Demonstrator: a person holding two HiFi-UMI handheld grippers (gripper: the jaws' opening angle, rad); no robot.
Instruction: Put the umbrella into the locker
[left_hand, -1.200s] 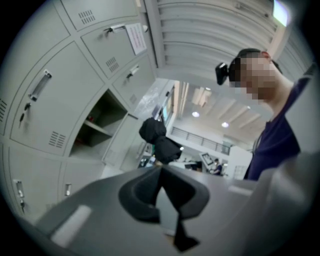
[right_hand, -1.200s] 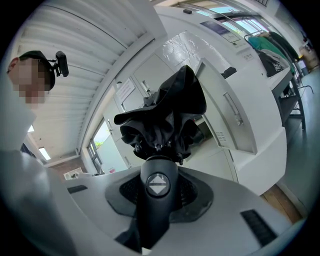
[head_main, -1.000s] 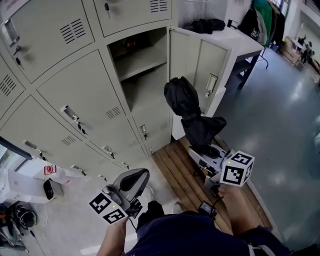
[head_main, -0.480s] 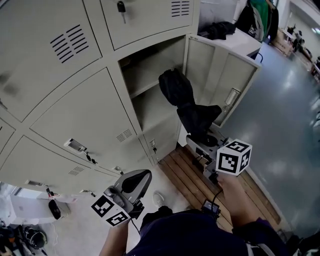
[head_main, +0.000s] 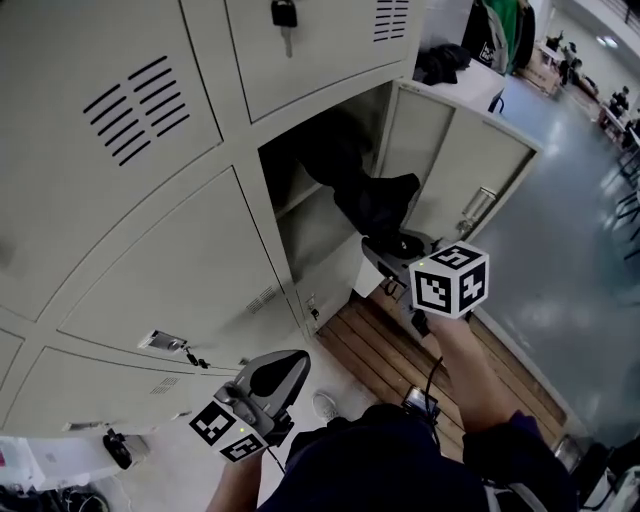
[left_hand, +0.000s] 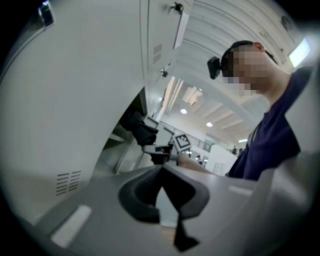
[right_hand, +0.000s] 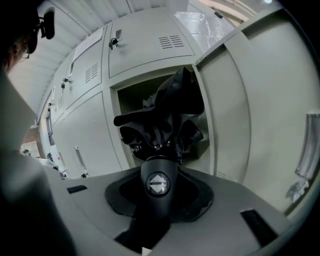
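1. Umbrella (head_main: 365, 190): a black folding one. Its bundled canopy pokes into the open locker compartment (head_main: 300, 215), and its handle end remains outside the opening.
2. The right gripper (head_main: 392, 245) is clenched on the umbrella's rounded handle (right_hand: 158, 184). In the right gripper view the handle sits squarely between the two jaws and the folded cloth points into the compartment.
3. The left gripper (head_main: 275, 372) hangs low near the person's body, well apart from the umbrella. Its jaws meet at the tips with nothing between them.
4. Underfoot, a slatted wooden platform (head_main: 400, 350) lies at the base of the lockers. Beyond it stretches a glossy blue-grey floor (head_main: 570, 300).
5. The room is large. Past the end of the locker row a white tabletop (head_main: 480, 85) carries a dark bundle (head_main: 440, 62).
6. A bank of pale grey metal lockers (head_main: 120, 230) fills the left of the head view. Their closed doors have vent slots (head_main: 135, 95), and a key (head_main: 284, 15) hangs in the lock of the upper door.
7. The open compartment's door (head_main: 470, 170) is swung wide to the right. Inside there is a shelf (head_main: 290, 203), and the umbrella's canopy lies above the shelf; whether the canopy rests on it I cannot tell. The space under the shelf looks bare.
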